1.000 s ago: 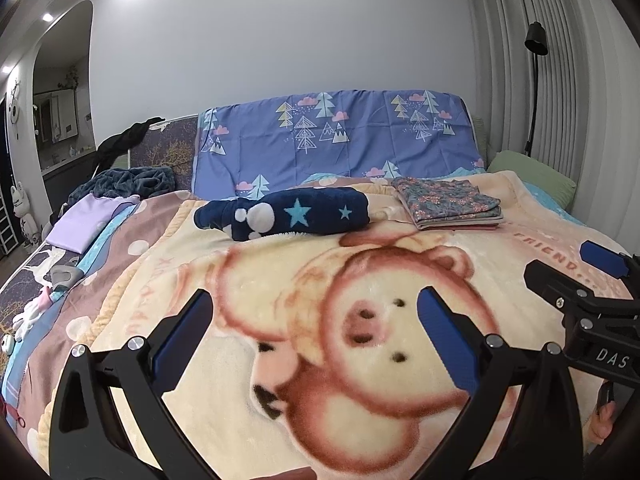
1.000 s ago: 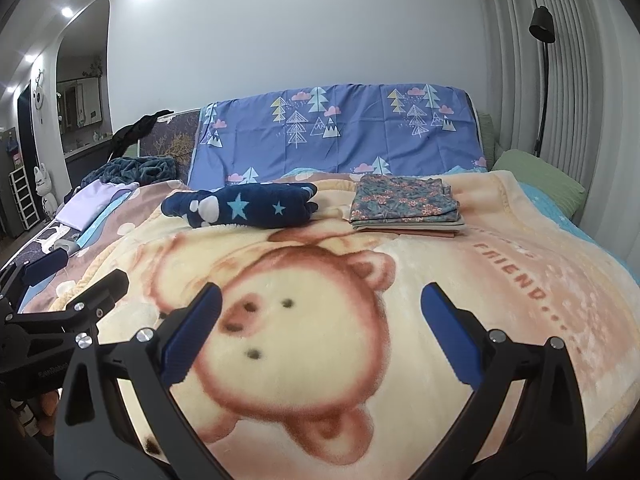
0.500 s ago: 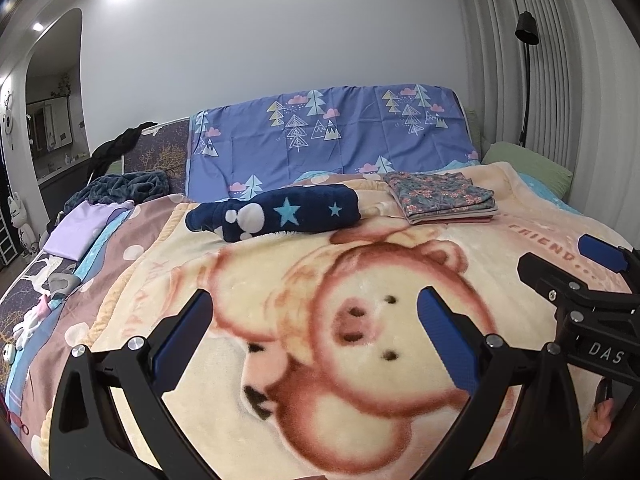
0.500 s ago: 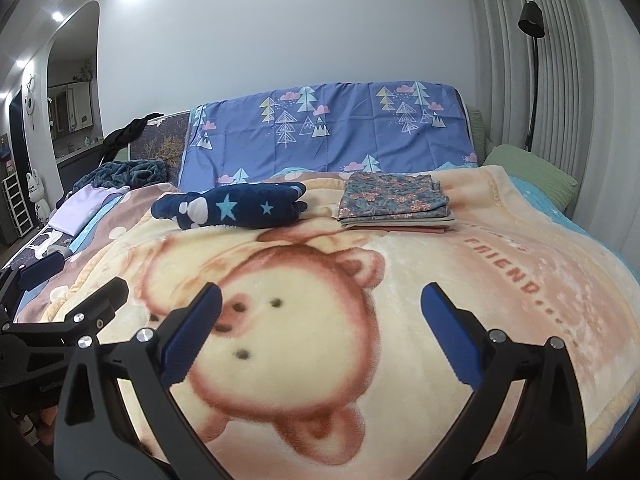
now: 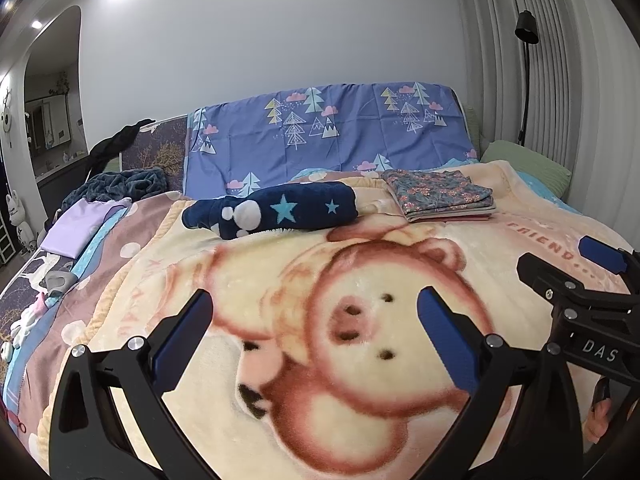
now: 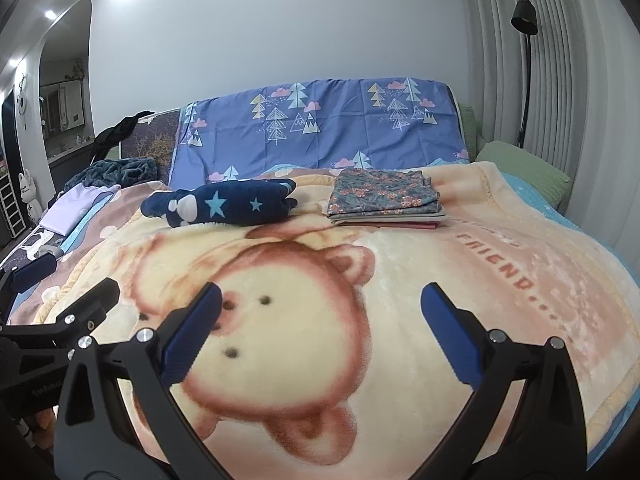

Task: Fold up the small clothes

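Observation:
A dark blue fleece garment with stars (image 5: 276, 210) (image 6: 224, 206) lies bunched at the far side of the bear-print blanket (image 5: 360, 320) (image 6: 400, 280). To its right sits a neat stack of folded floral clothes (image 5: 440, 196) (image 6: 384, 198). My left gripper (image 5: 314, 320) hovers open over the blanket's near part, nothing between its blue pads. My right gripper (image 6: 320, 316) is open too, empty, beside the left one; it also shows at the right edge (image 5: 568, 272) of the left wrist view. Both are well short of the clothes.
A blue tree-print sheet (image 5: 328, 136) covers the headboard. A green pillow (image 5: 524, 160) lies at the far right by a black floor lamp (image 5: 526, 36). A lilac cloth (image 5: 76, 228), dark bedding and small toys (image 5: 28, 316) sit along the bed's left side.
Both grippers have risen slightly and drifted; the clothes appear a little lower and nearer in view. The garments have not moved. Both grippers stay open.

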### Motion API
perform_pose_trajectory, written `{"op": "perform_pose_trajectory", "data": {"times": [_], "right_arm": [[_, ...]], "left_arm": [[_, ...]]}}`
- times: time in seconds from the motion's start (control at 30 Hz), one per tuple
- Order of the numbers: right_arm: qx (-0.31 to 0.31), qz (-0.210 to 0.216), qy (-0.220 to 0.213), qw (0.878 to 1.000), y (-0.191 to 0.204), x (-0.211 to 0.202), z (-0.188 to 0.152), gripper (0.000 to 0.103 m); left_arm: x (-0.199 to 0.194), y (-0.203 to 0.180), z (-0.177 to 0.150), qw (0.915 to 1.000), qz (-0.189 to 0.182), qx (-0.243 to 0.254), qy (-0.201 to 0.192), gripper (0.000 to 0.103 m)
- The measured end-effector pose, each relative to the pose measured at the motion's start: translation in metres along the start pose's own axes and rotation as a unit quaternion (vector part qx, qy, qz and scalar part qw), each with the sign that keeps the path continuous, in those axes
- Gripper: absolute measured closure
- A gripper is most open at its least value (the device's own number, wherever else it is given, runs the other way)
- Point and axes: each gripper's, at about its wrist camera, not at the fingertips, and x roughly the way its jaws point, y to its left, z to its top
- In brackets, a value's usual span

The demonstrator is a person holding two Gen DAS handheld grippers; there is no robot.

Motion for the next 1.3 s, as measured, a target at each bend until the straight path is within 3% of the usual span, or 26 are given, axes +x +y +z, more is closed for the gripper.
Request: {"op": "perform_pose_trajectory", "data": {"times": [1.3], "right_arm": [[0.001, -0.006, 0.002, 1.000, -0.0057, 0.0000, -0.0053, 0.002]], "left_arm": [[0.0042, -0.0074, -0.0069, 0.9999, 0.000, 0.000, 0.011, 0.001]]}}
